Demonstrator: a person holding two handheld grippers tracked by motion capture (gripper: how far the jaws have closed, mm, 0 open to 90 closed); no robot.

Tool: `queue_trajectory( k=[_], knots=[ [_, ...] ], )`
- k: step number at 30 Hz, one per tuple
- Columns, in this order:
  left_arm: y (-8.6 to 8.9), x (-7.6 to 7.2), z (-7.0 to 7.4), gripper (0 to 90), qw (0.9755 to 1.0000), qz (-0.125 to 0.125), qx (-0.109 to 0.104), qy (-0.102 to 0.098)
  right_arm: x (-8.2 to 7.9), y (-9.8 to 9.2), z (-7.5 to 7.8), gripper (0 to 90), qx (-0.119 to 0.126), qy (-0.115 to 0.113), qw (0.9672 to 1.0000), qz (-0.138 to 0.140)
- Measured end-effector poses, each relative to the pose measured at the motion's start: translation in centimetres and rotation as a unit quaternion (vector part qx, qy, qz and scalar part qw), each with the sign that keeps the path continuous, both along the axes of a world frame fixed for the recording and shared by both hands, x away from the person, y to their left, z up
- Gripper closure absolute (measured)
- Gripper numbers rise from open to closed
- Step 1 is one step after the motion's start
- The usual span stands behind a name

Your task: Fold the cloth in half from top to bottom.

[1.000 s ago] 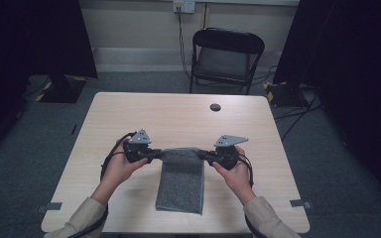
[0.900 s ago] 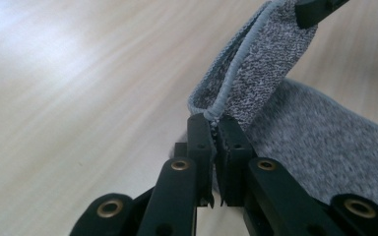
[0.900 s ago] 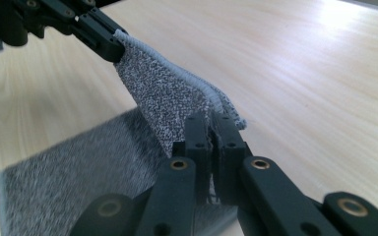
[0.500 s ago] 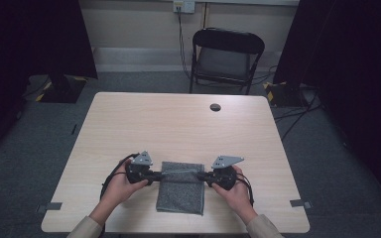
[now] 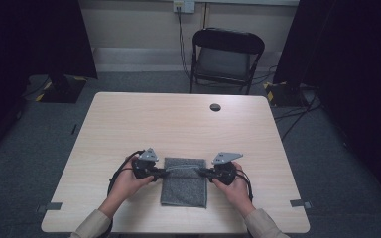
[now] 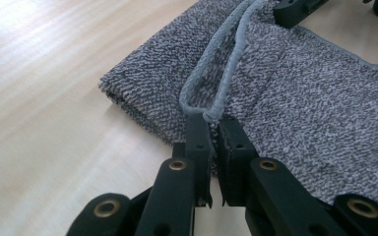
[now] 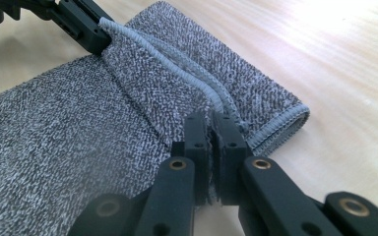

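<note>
A grey terry towel (image 5: 184, 182) lies near the front edge of the light wooden table (image 5: 178, 124), partly folded over itself. My left gripper (image 5: 161, 172) pinches the towel's upper left corner; in the left gripper view the left gripper (image 6: 215, 129) is shut on the towel's (image 6: 295, 98) pale hemmed edge. My right gripper (image 5: 202, 172) grips the upper right corner; in the right gripper view the right gripper (image 7: 212, 129) is shut on the towel's (image 7: 78, 132) hem. The hem runs taut between both grippers, just above the layer lying flat.
A small round black hole or cap (image 5: 215, 107) sits near the table's far edge. A black folding chair (image 5: 225, 57) stands behind the table. Cables trail from both grippers over the tabletop beside the person's hands.
Both hands have come toward the near edge and down, carrying the towel's top edge with them. The towel now lies lower and flatter, folded over itself.
</note>
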State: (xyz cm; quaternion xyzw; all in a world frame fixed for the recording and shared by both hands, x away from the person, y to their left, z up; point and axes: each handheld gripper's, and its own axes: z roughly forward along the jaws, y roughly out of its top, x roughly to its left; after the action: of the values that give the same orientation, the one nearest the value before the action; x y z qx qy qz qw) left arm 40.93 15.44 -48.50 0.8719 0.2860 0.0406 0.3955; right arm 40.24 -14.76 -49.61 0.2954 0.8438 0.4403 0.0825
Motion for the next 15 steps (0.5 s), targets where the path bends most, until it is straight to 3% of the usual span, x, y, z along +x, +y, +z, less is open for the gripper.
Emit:
queue_trajectory(
  k=[5, 9, 15],
  knots=[
    [-0.3, 1.9, -0.1, 84.8, 0.9999, 0.01, -0.002, 0.003, 2.4, 0.1, 0.1, 86.6, -0.012, -0.003, 0.9999, -0.009],
    [-0.3, 3.1, -0.1, 85.0, 0.9998, 0.02, -0.003, 0.001, 4.3, 0.1, -0.1, 86.6, -0.002, 0.005, 0.9998, -0.017],
    [-0.3, 3.5, 1.5, 85.0, 0.9997, 0.019, -0.008, -0.014, 5.0, -0.1, 0.3, 86.6, 0.007, 0.002, 0.9997, -0.024]
  ],
)
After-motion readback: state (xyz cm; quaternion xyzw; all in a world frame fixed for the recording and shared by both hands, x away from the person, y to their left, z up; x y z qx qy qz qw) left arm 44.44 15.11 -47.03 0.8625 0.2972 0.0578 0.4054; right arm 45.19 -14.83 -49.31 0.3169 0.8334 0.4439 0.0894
